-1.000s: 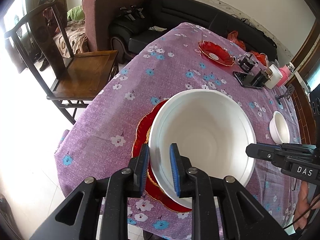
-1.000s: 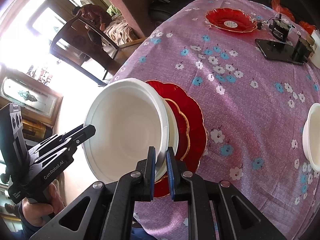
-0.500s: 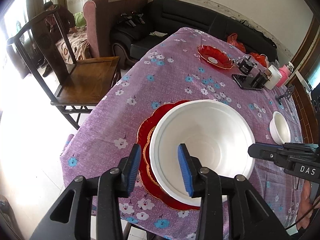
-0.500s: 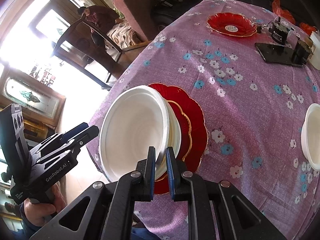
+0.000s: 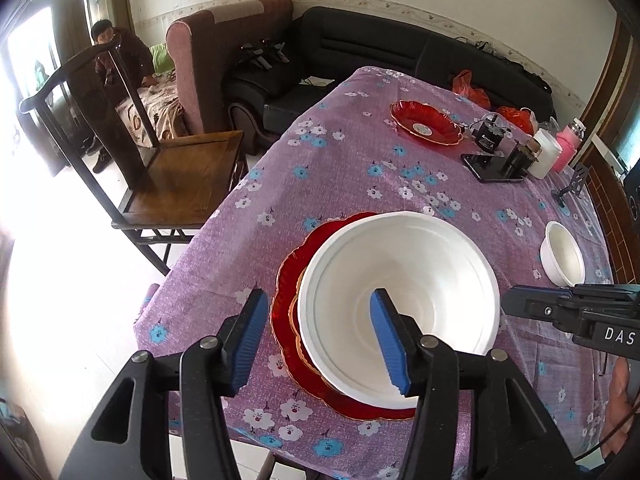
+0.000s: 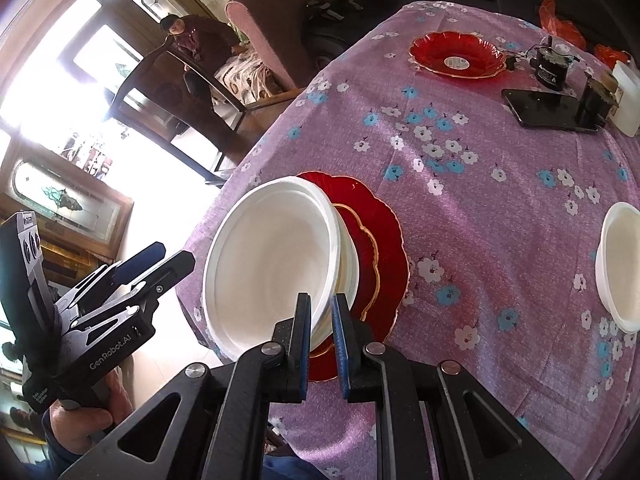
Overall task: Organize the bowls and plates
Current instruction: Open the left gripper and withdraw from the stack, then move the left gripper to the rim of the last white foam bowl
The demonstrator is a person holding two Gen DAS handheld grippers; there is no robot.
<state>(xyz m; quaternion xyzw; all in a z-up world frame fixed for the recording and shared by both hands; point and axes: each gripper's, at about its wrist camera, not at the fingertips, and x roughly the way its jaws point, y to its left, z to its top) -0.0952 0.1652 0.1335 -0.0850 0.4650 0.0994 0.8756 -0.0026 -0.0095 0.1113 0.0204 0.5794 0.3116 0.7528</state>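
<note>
White bowl on the red plate, near worktop edge

Left wrist view: the left tongs gape wide, released, above the large white bowl resting on the red plate. Right wrist view: the right tongs pinch that bowl's rim; a small white bowl sits toward the worktop's right edge.

Large white round bowl sitting upright on wide scalloped red plate with gold trim, near table's front edge, rim tipped slightly. Small white bowl upright, well apart to the right. Second red scalloped glass plate lying flat, far side.
</note>
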